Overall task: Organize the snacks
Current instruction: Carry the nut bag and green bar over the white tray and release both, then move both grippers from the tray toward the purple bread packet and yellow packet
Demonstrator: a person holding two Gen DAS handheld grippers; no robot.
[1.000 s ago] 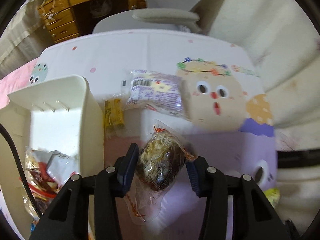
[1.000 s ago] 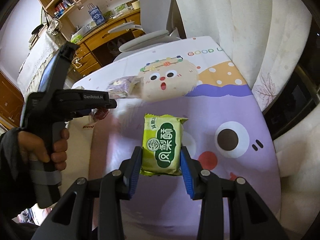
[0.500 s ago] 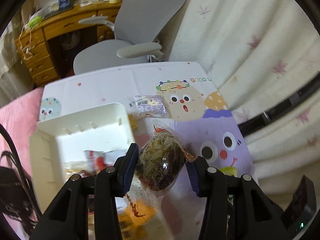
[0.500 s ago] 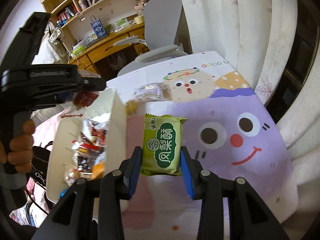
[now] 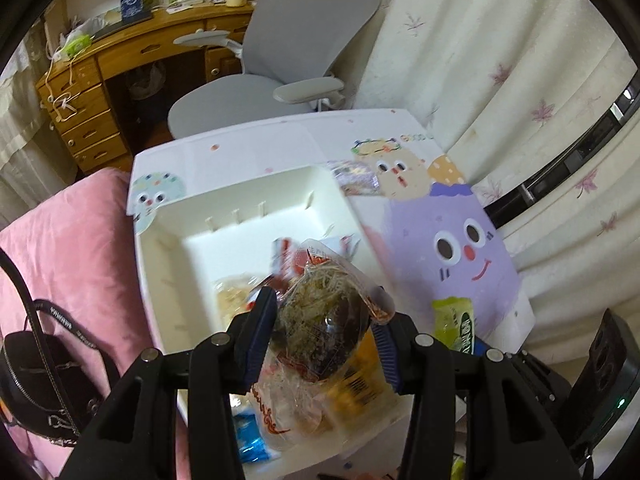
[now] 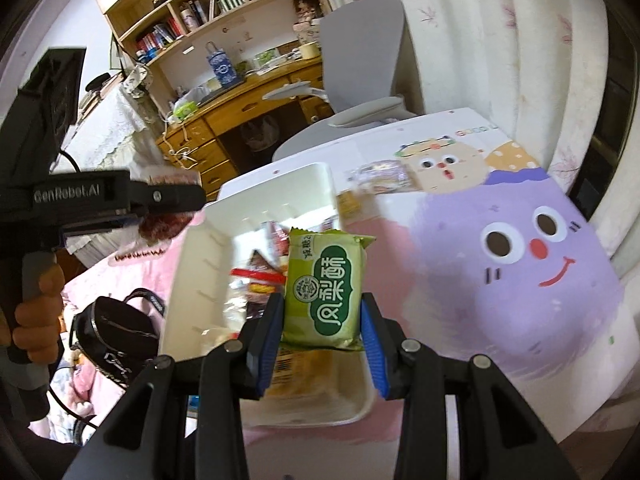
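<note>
Snacks are in both our tools now, each above the white bin (image 5: 168, 264). Our left tool (image 5: 326, 336) pinches a clear-wrapped dark bun (image 5: 320, 320) topped with pale shreds, its crinkled wrapper hanging loose below the blue pads. Our right tool (image 6: 322, 320) is clamped on a green pineapple-cake pack (image 6: 326, 288), flat, upright and printed with white characters on a dark green label.

To do this step well, we judge it best to lower each snack until it sits just over an open patch of the bin, then let go gently; the bun looks soft, so we should not squeeze harder. The two tools sit close together, so we would release one at a time.

Inside the bin, near its front, lie red, yellow and blue wrappers in a loose heap, while its far end looks bare. Beyond it, on the cartoon-printed table (image 6: 560, 320), a purple-and-white packet (image 6: 380, 174) waits beside a small yellow one (image 6: 348, 202).
</note>
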